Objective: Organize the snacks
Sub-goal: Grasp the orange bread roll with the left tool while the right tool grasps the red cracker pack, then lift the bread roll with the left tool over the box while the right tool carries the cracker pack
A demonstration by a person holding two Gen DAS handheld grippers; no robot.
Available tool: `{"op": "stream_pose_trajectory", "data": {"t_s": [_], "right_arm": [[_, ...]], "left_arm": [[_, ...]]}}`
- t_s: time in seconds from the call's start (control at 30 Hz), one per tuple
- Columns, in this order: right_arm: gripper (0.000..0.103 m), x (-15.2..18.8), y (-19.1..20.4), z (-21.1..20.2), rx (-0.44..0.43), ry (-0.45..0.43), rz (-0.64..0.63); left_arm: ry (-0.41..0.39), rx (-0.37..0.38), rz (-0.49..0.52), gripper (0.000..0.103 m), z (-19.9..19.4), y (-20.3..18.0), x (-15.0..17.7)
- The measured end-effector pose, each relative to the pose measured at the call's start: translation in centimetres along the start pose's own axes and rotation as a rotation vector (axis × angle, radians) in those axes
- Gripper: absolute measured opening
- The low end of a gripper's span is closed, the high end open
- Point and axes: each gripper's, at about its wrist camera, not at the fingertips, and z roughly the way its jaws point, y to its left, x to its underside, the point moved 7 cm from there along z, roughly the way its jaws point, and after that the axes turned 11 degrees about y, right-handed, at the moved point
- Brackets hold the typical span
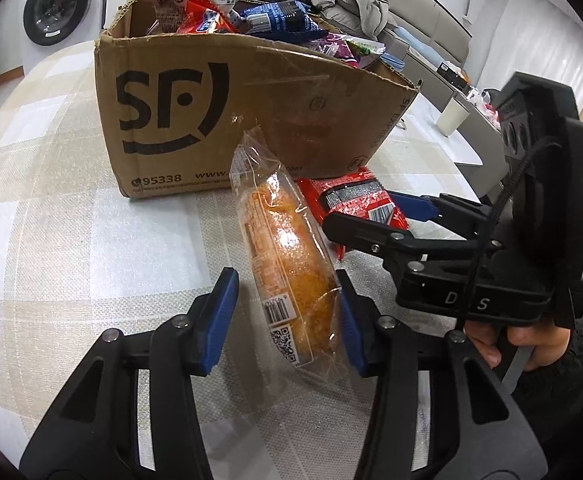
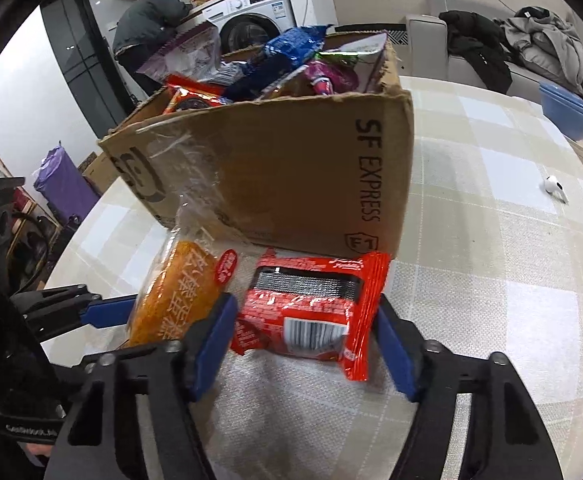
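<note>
A clear-wrapped orange bread roll (image 1: 287, 264) lies on the table in front of a cardboard SF box (image 1: 251, 120) heaped with snack packets. My left gripper (image 1: 287, 320) is open, its blue pads on either side of the roll's near end. A red snack packet (image 2: 311, 312) lies to the right of the roll (image 2: 179, 300). My right gripper (image 2: 307, 344) is open around the red packet, with the box (image 2: 291, 176) just behind. The right gripper (image 1: 375, 216) also shows in the left wrist view, at the red packet (image 1: 355, 200).
The table has a checked cloth (image 2: 491, 280). A white earbud (image 2: 553, 186) and blue bowls (image 2: 567, 110) sit at the far right. A sofa with clothes (image 2: 531, 44), a washing machine (image 2: 251, 20) and a bent-over person (image 2: 147, 28) are behind.
</note>
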Motion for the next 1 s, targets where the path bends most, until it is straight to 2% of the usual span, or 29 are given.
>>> {"op": "stream_pose_trajectory", "data": {"t_s": [0.1,0.17,0.4,1.0], "right_arm": [[0.054,0.2,0.3,-0.3,0.012,-0.016,-0.007],[0.048,0.3,0.3,-0.6,0.022,-0.027,-0.005],[0.046,1.0,-0.6,-1.5,0.026,-0.053,0.021],[0.046,1.8,-1.0,-5.4,-0.017,-0.143,0.046]], "left_arm": [[0.001,0.013,0.006,0.035,-0.2,-0.1,0.0],[-0.001,0.012,0.006,0.034,-0.2,-0.1,0.1],[-0.006,0.012,0.005,0.027,-0.2,-0.3,0.2],[-0.082,0.004,0.013,0.026,-3.6,-0.5,1.1]]}}
